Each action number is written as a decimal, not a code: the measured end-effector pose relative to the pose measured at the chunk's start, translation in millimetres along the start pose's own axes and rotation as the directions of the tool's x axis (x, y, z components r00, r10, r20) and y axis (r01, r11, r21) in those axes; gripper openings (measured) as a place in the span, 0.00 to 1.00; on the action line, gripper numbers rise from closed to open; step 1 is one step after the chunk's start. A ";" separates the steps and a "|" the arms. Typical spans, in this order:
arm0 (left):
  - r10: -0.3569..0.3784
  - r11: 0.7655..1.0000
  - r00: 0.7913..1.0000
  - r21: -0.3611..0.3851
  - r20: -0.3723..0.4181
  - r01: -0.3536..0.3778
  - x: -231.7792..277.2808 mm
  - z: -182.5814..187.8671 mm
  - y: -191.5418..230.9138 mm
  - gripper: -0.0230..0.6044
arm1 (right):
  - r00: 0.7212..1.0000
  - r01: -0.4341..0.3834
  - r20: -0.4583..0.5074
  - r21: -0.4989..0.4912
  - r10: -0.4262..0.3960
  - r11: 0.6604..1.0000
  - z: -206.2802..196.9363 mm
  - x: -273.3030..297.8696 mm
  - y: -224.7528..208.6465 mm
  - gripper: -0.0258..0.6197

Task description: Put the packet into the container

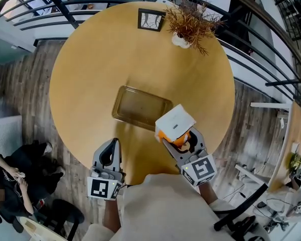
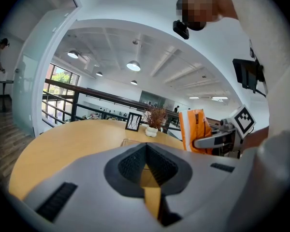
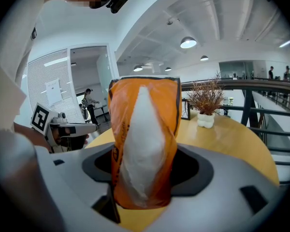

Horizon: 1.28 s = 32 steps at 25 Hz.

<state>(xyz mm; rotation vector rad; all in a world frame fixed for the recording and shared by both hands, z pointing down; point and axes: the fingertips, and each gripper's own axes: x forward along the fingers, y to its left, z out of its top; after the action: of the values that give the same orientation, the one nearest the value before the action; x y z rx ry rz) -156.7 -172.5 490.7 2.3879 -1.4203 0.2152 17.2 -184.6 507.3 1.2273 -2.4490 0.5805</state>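
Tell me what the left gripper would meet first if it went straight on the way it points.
Likely the clear container, lying just ahead of the left gripper. If it rides above the rim, the picture frame beyond comes next; height is unclear.

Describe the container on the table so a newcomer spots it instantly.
Start at the round wooden table. Near its middle lies a shallow rectangular container. Unlike the upright picture frame and dried plant at the far edge, it lies flat, see-through and empty.
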 end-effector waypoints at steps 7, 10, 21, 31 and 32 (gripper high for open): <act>0.000 1.000 1.000 -0.020 -0.022 0.000 13.4 -0.2 11.9 0.04 | 1.000 0.019 -0.020 -0.120 -0.021 0.993 14.5 21.5 -13.2 0.51; 0.002 1.000 1.000 -0.026 -0.026 -0.003 15.2 0.3 17.0 0.04 | 0.992 0.014 -0.113 -0.352 -0.058 0.936 14.9 29.2 -11.0 0.51; 0.023 0.999 0.999 -0.044 -0.024 -0.024 13.7 -0.6 26.8 0.04 | 0.969 -0.059 -0.222 -0.644 -0.112 0.762 2.2 50.4 7.5 0.51; 0.052 0.997 0.999 -0.051 0.009 -0.052 1.0 1.9 31.1 0.05 | 0.960 -0.112 -0.258 -0.703 -0.105 0.702 4.7 64.3 8.7 0.51; 0.055 0.997 0.998 -0.054 0.013 -0.054 0.0 2.3 31.7 0.04 | 0.959 -0.118 -0.268 -0.673 -0.092 0.730 4.3 65.7 8.2 0.51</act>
<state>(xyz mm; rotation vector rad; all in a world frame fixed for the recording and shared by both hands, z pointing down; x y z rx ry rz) -184.5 -187.1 495.6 2.3141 -1.4802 0.1718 -27.4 -226.7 532.7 0.7443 -2.1043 -0.1632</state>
